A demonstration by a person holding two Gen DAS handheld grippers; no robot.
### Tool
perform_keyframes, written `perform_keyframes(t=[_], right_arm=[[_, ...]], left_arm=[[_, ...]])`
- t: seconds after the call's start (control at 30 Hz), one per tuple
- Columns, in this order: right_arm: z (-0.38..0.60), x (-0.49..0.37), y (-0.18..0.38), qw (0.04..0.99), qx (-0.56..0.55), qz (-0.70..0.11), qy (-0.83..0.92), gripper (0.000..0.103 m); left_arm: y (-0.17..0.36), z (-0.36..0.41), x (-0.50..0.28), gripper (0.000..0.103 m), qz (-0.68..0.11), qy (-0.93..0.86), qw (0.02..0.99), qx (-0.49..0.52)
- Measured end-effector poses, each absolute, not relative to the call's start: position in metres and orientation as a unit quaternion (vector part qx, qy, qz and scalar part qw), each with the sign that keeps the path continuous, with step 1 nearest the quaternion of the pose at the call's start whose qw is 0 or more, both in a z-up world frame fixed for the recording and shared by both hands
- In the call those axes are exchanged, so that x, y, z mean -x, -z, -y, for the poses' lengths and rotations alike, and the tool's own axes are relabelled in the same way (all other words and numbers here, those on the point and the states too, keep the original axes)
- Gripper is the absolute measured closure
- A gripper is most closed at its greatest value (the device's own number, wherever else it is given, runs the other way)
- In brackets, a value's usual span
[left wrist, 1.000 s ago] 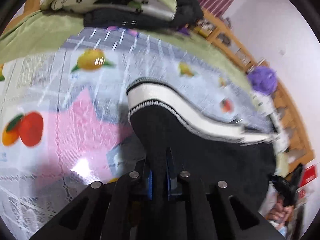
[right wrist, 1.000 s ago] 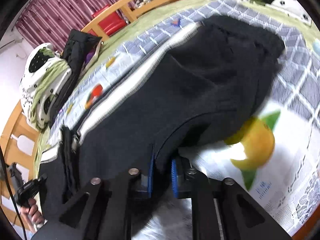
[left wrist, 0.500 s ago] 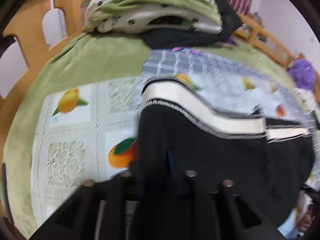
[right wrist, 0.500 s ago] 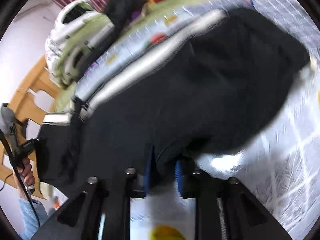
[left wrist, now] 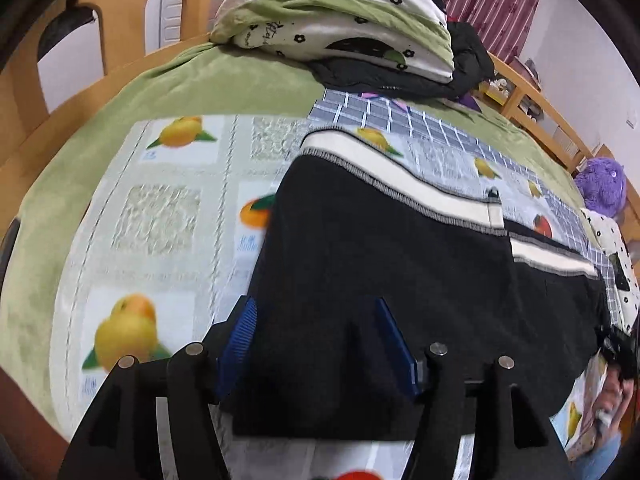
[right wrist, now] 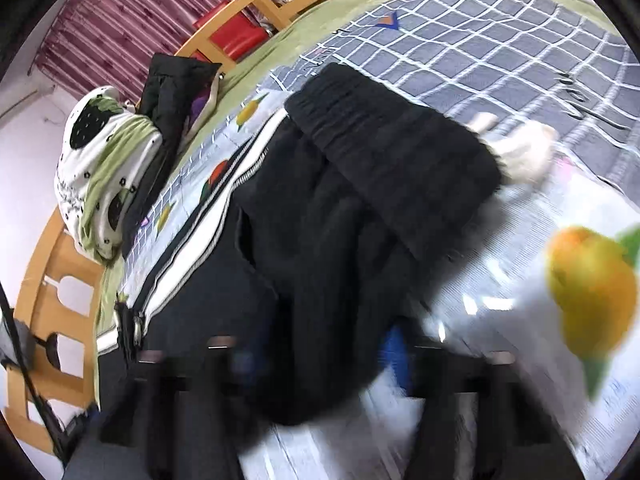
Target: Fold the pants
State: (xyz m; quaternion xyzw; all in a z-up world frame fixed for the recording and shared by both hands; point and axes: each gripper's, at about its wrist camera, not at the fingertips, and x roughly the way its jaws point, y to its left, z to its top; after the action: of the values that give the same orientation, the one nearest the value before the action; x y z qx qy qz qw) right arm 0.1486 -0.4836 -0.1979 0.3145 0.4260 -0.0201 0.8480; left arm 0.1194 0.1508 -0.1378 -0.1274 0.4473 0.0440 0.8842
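Note:
Black pants [left wrist: 400, 264] with a white side stripe [left wrist: 400, 184] lie flat on the fruit-print cloth [left wrist: 160, 216] on the bed. My left gripper [left wrist: 316, 340] is open, its blue pads [left wrist: 238, 340] spread over the near hem of the pants. In the right wrist view the same pants [right wrist: 320, 216] show with the elastic waistband [right wrist: 392, 160] at the far end. My right gripper [right wrist: 320, 356] is blurred but open, its jaws wide apart over the near edge of the pants.
A folded green and white quilt [left wrist: 340, 12] on a black jacket [left wrist: 460, 68] lies at the head of the bed. Wooden bed rails [left wrist: 100, 32] ring the bed. A purple plush toy [left wrist: 604, 184] sits at the far right. A checked blanket [right wrist: 480, 40] lies beyond the waistband.
Both grippers were shut on the pants and have opened, letting the fabric drop flat on the cloth. The pants were carried towards the quilt end of the bed.

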Motion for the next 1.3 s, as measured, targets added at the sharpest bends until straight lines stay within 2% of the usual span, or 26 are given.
perform_keyframes(t=[0.07, 0.17, 0.3, 0.37, 0.4, 0.6, 0.67, 0.8, 0.97, 1.03, 1.13, 1.2, 1.23, 1.3], right_arm=[[0.48, -0.156, 0.182, 0.873, -0.263, -0.41, 0.015, 0.088], [0.501, -0.164, 0.161, 0.872, -0.297, -0.388, -0.032, 0.088], [0.501, -0.183, 0.189, 0.844, -0.227, -0.485, -0.012, 0.079], [0.5, -0.173, 0.192, 0.84, -0.216, -0.497, -0.008, 0.076], [0.499, -0.163, 0.184, 0.841, -0.219, -0.496, 0.001, 0.072], [0.458, -0.097, 0.137, 0.901, -0.133, -0.413, 0.013, 0.072], [0.441, -0.084, 0.136, 0.901, -0.133, -0.413, 0.013, 0.072], [0.415, -0.064, 0.13, 0.91, -0.133, -0.393, -0.028, 0.072], [0.395, -0.054, 0.135, 0.909, -0.146, -0.388, -0.054, 0.072], [0.39, -0.057, 0.14, 0.906, -0.15, -0.39, -0.065, 0.072], [0.382, -0.066, 0.149, 0.902, -0.153, -0.396, -0.076, 0.072], [0.38, -0.071, 0.158, 0.898, -0.163, -0.4, -0.084, 0.072], [0.379, -0.072, 0.161, 0.896, -0.17, -0.401, -0.089, 0.072], [0.378, -0.074, 0.169, 0.891, -0.182, -0.404, -0.099, 0.072]], left_arm=[[0.142, -0.15, -0.117, 0.043, -0.458, -0.062, 0.879, 0.113], [0.144, -0.149, -0.111, 0.043, -0.458, -0.065, 0.879, 0.114], [0.149, -0.148, -0.114, 0.043, -0.473, -0.055, 0.87, 0.129], [0.15, -0.148, -0.115, 0.043, -0.482, -0.059, 0.864, 0.137], [0.149, -0.148, -0.114, 0.043, -0.482, -0.057, 0.862, 0.143], [0.143, -0.158, -0.085, 0.043, -0.438, -0.062, 0.877, 0.188], [0.146, -0.162, -0.077, 0.043, -0.445, -0.033, 0.864, 0.231], [0.15, -0.165, -0.06, 0.043, -0.426, -0.044, 0.873, 0.234], [0.17, -0.172, -0.053, 0.043, -0.41, -0.035, 0.857, 0.31], [0.179, -0.174, -0.052, 0.038, -0.403, -0.043, 0.853, 0.33], [0.186, -0.178, -0.049, 0.038, -0.389, -0.043, 0.85, 0.353], [0.186, -0.176, -0.052, 0.034, -0.387, -0.042, 0.851, 0.352], [0.186, -0.174, -0.054, 0.027, -0.383, -0.036, 0.854, 0.349], [0.187, -0.168, -0.061, 0.025, -0.377, -0.034, 0.862, 0.338]])
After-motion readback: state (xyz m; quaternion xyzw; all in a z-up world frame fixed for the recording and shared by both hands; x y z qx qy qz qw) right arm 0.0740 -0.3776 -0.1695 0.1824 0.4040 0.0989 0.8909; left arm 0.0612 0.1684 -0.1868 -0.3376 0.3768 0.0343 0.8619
